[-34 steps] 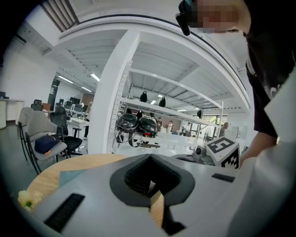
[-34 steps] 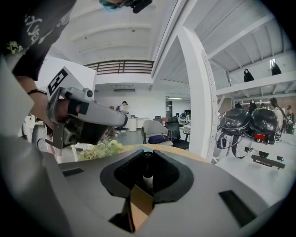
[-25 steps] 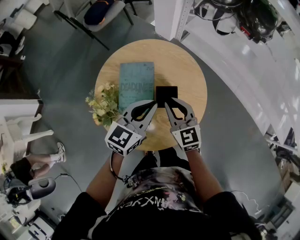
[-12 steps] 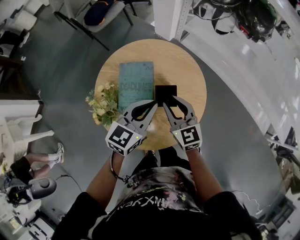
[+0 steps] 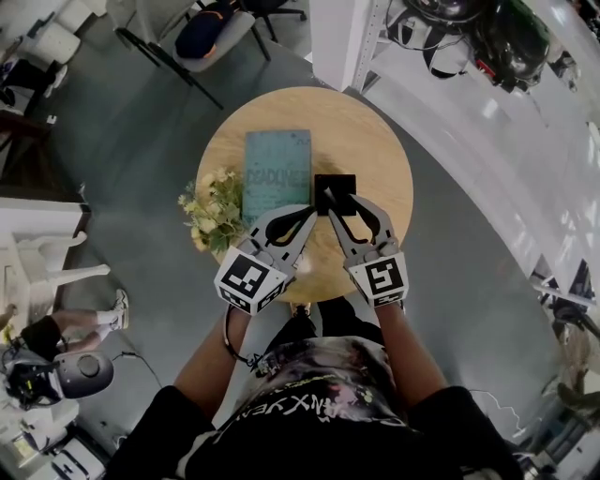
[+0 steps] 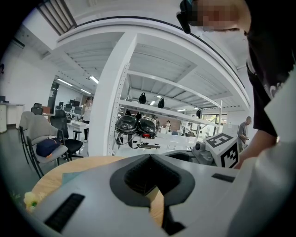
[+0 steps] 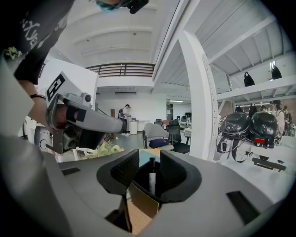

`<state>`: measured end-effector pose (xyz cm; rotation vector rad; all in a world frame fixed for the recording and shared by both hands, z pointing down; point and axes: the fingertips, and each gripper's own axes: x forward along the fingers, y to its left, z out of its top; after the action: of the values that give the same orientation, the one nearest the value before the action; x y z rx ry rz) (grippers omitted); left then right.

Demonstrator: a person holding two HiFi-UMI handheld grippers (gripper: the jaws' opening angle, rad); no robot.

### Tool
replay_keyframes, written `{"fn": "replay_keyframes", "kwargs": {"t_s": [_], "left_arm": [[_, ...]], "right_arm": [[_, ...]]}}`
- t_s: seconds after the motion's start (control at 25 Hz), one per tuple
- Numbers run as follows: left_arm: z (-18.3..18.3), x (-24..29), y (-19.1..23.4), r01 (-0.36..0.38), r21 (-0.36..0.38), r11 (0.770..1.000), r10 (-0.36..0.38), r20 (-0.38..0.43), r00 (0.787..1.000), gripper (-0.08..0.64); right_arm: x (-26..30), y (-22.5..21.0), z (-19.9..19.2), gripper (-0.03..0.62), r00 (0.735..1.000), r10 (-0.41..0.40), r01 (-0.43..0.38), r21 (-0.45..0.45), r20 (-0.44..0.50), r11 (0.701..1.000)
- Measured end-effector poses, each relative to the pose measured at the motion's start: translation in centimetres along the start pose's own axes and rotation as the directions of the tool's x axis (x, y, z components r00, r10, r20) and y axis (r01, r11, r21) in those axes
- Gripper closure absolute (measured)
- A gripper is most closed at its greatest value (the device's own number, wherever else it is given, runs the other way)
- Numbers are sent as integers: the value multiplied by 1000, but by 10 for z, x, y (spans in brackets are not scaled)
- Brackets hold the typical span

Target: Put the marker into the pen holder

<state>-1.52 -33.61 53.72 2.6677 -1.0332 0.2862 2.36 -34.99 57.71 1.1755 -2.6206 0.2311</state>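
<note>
A black square pen holder (image 5: 335,187) stands on the round wooden table (image 5: 375,141), right of a teal book (image 5: 275,167). In the right gripper view the marker (image 7: 151,178), white-bodied with a dark cap, stands upright inside the pen holder (image 7: 144,200). My right gripper (image 5: 343,204) sits over the holder and its jaws are opening. The marker stands between the right gripper (image 7: 149,158) jaws with a gap on each side. My left gripper (image 5: 308,210) hovers beside it over the table's near part. The left gripper (image 6: 150,158) is shut on nothing, its tips meeting.
A bunch of pale yellow flowers (image 5: 212,208) lies at the table's left edge, close to the left gripper. The person's body stands against the near table edge. Office chairs (image 5: 211,23), a white pillar (image 5: 337,37) and shelving surround the table.
The right gripper's jaws have spread apart over the pen holder, from nearly together to wide. Both grippers have stayed in place over the table's near part.
</note>
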Motion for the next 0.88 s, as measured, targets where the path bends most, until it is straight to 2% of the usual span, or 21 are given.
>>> {"fn": "replay_keyframes", "kwargs": {"t_s": [0.4,0.56,0.76,0.88], "left_arm": [[17,-33,-11,-12,33,999,11,29,1000,541],[23,-55,-22,-8,47,999,7,36,999,541],[28,-87,-44,18,68,998,-20,32,999,541],[31,-106,-58,33,82,996,-37,43,998,541]], "right_arm": [[-29,23,38,462,997,-8,13,-67,76,998],[-50,44,50,462,998,-7,13,-86,65,996],[-77,76,77,462,994,-10,22,-114,112,993],[-96,98,85,462,994,-13,26,-118,110,993]]}}
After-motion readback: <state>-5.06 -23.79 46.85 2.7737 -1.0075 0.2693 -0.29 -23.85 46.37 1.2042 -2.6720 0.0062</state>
